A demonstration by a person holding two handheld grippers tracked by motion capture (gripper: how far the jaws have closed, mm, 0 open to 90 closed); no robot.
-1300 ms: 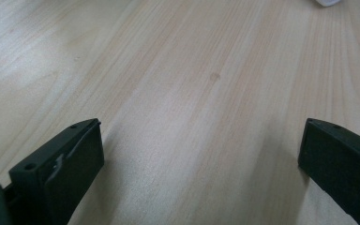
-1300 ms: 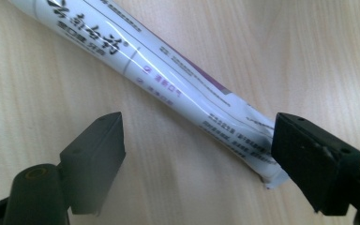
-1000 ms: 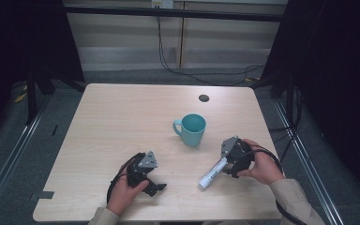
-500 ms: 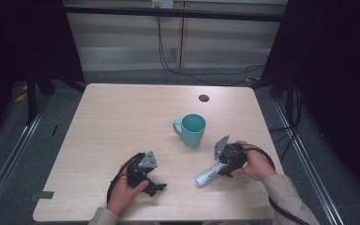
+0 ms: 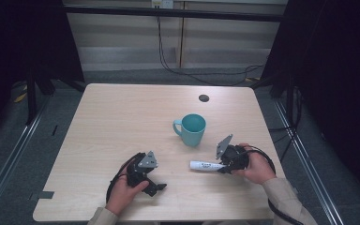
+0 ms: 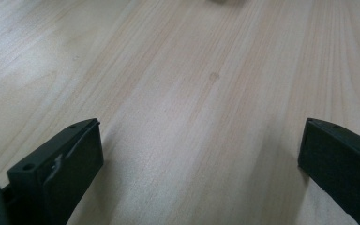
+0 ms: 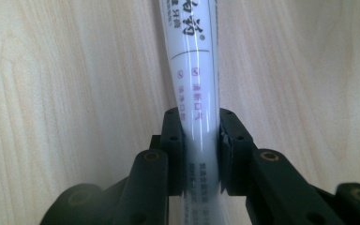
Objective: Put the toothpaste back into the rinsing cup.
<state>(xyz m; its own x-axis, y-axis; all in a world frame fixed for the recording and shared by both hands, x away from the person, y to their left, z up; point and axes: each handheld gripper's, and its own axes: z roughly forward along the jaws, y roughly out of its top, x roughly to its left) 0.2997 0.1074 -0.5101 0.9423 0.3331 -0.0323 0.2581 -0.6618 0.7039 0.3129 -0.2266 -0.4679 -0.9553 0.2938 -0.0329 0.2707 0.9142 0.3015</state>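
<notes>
Right gripper view shows my right gripper [image 7: 200, 150] fingers clamped on the white printed plastic tube [image 7: 194, 70] lying on the pale wooden counter [image 5: 122, 122], left gripper [image 6: 201, 159] fingers apart and idle, so next I judge I must lift the tube toward the teal ceramic mug [image 5: 191, 129].

Teal mug [image 5: 191, 129] upright mid-table; right gripper [image 5: 225, 165] grips white tube [image 5: 206, 165]; left gripper [image 5: 155, 187] apart.

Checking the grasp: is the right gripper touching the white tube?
Touching. The right gripper view shows both jaws of the right gripper pressed against the white tube.
</notes>
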